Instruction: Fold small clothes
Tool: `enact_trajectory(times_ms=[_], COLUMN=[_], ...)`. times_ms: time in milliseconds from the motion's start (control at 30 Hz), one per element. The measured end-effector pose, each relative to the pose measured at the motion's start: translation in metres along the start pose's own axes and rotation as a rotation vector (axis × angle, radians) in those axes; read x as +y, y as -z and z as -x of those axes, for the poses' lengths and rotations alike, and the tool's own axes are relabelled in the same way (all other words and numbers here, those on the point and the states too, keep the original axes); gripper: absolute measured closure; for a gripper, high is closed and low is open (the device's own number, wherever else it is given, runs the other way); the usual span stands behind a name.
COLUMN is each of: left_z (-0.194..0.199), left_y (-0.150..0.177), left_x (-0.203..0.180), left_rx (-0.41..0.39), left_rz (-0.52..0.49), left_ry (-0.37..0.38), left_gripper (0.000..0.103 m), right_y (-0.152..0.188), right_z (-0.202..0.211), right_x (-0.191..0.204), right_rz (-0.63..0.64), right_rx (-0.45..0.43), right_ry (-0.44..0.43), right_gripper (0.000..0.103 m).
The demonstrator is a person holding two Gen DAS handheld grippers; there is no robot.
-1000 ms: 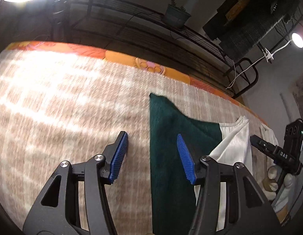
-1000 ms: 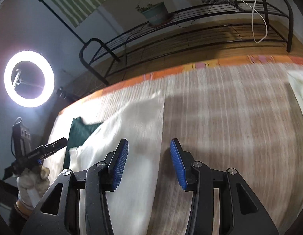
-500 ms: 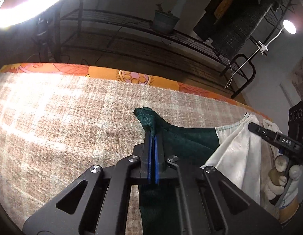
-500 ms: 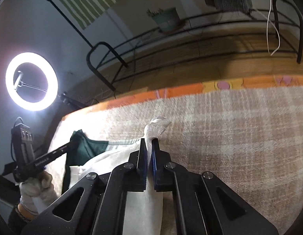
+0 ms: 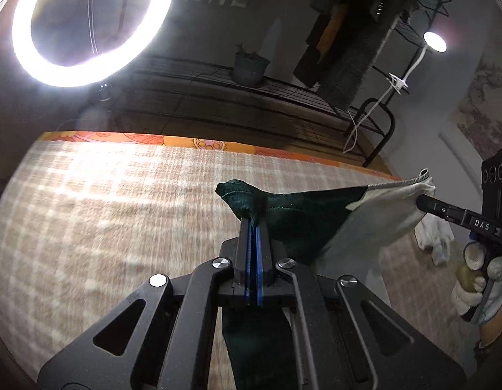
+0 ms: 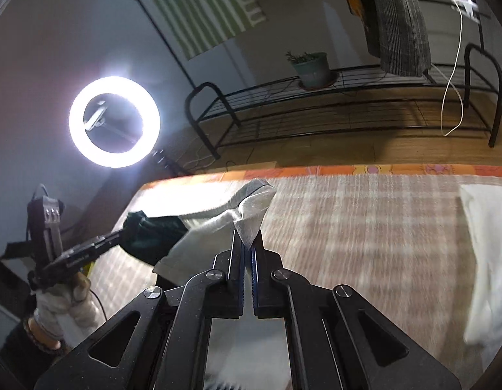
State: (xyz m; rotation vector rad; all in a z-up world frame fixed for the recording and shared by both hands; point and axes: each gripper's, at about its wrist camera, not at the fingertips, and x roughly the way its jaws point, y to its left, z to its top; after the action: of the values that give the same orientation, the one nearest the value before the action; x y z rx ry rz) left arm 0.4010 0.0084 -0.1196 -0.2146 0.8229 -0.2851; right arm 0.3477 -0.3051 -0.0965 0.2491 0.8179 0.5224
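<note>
Both tongs are clenched on the same small garment [image 5: 316, 214], a piece in dark green and off-white cloth. Left tongs [image 5: 253, 227] pinch a bunched corner of its green part, the blue pads pressed together with the fabric caught at their tips. Right tongs [image 6: 247, 243] grip a pale corner of its white part, which stands up in a little peak above the tips. From the left wrist view the right tongs [image 5: 423, 203] come in from the right edge, held in a gloved hand [image 5: 478, 289], biting the far white corner; from the right wrist view the left tongs [image 6: 122, 232] reach in from the left, held by the other gloved hand [image 6: 61, 302], at the green end. Between the two grips the garment hangs stretched above the checked beige bedspread [image 5: 121, 211], its lower part drooping toward it (whether the hem touches the cover I cannot tell). Another white cloth [image 6: 484, 260] lies on the bedspread at the right. A ring light [image 6: 114, 122] glows beyond the bed's orange edge [image 5: 186, 141], near a black metal rack [image 6: 332, 104] carrying a potted plant [image 6: 311, 68].
</note>
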Motion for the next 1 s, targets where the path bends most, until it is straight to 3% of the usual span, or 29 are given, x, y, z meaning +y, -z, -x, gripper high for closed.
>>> enact_trajectory(times_ms=[367, 533, 767, 867, 967, 1000], left_z=[0.09, 0.101, 0.111, 0.123, 0.149, 0.159], left_y=[0.103, 0.148, 0.198, 0.213, 0.226, 0.229], left_x=[-0.017, -0.023, -0.039, -0.037, -0.027, -0.021], left_rx=[0.003, 0.034, 0.064, 0.084, 0.071, 0.057], left_rz=[-0.094, -0.115, -0.267, -0.29, -0.258, -0.233], left_ry=[-0.015, -0.022, -0.055, -0.049, 0.006, 0.02], left_gripper=[0.103, 0.103, 0.103, 0.099, 0.076, 0.068], right_y=[0.1, 0.152, 0.19, 0.203, 0.212, 0.216], right_z=[0.072, 0.082, 0.092, 0.103, 0.117, 0.124], right_x=[0.032, 0.033, 0.044, 0.049, 0.047, 0.044], right_rz=[0.059, 0.046, 0.117, 0.167, 0.16, 0.147], right_rx=[0.059, 0.089, 0.094, 0.103, 0.118, 0.118], right_ry=[0.039, 0.074, 0.151, 0.175, 0.154, 0.137], right_gripper=[0.101, 0.101, 0.1, 0.097, 0.094, 0.086])
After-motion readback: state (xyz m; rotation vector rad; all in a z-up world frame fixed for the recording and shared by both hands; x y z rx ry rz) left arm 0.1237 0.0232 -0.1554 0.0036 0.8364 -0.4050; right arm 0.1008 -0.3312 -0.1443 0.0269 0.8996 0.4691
